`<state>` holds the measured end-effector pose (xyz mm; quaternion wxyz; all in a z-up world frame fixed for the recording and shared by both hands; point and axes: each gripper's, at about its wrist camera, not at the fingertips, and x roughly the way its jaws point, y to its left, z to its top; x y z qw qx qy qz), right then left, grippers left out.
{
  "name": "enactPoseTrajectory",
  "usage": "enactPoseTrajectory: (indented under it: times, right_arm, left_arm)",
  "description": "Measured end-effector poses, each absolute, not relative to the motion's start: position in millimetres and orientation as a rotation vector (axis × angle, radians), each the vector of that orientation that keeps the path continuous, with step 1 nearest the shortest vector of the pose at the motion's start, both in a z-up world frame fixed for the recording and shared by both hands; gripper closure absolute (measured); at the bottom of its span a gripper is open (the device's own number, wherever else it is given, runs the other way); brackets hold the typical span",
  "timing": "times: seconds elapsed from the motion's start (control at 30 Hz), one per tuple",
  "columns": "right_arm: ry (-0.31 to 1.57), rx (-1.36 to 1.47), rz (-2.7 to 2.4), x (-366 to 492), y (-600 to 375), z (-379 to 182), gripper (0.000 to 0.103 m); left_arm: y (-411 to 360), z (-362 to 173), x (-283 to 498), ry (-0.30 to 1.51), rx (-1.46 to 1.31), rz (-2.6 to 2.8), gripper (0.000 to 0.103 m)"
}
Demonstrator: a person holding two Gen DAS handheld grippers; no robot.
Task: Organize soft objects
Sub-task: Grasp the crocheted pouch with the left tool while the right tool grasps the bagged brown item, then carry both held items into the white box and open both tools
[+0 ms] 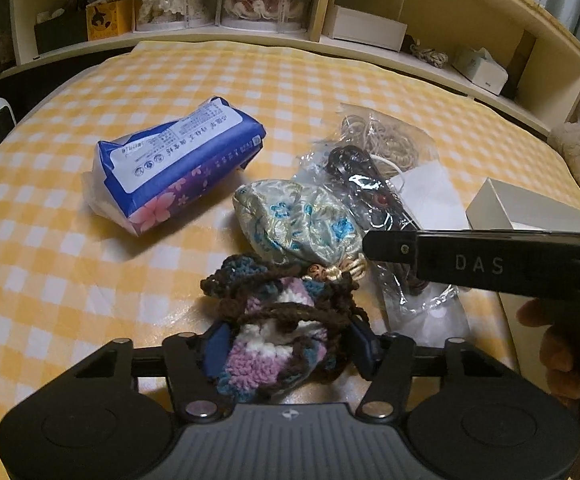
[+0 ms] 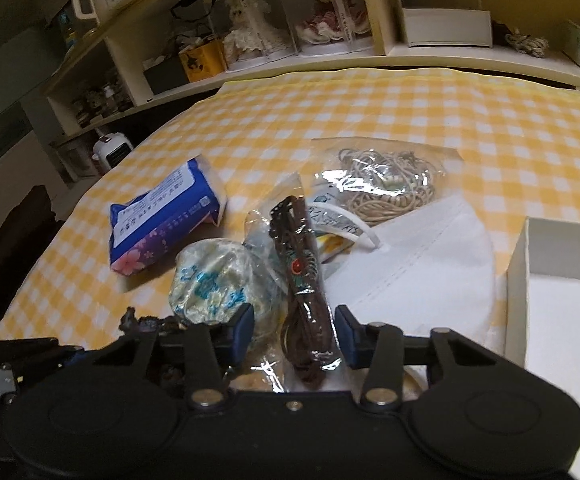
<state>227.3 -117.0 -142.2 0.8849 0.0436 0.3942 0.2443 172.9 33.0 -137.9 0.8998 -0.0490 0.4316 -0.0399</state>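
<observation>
Left gripper [image 1: 284, 346] is clamping the crocheted pouch [image 1: 278, 336] low on the checked cloth [image 1: 50, 240]. I'm seeing the right gripper [image 2: 294, 336] straddling the bagged brown cord [image 2: 304, 280], long axis running away between the pads; contact unclear. White box [image 2: 562, 320] is lying just right.

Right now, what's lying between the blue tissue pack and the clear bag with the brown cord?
The brocade pouch lies between the tissue pack and the bagged brown cord, touching the bag; the right wrist view shows it best.
</observation>
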Motion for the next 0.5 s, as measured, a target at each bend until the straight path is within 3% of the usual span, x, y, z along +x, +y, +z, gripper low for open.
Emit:
enactPoseTrajectory:
  times: [0.17, 0.5]
  right_arm:
    - [0.834, 0.049, 0.536, 220, -111, -141, 0.077]
    - [0.768, 0.04, 0.523, 199, -120, -109, 0.082]
  left_arm:
    - [30, -138, 171, 0.916, -0.08, -0.091, 0.054]
    - [32, -118, 156, 0.883, -0.089, -0.058, 0.056]
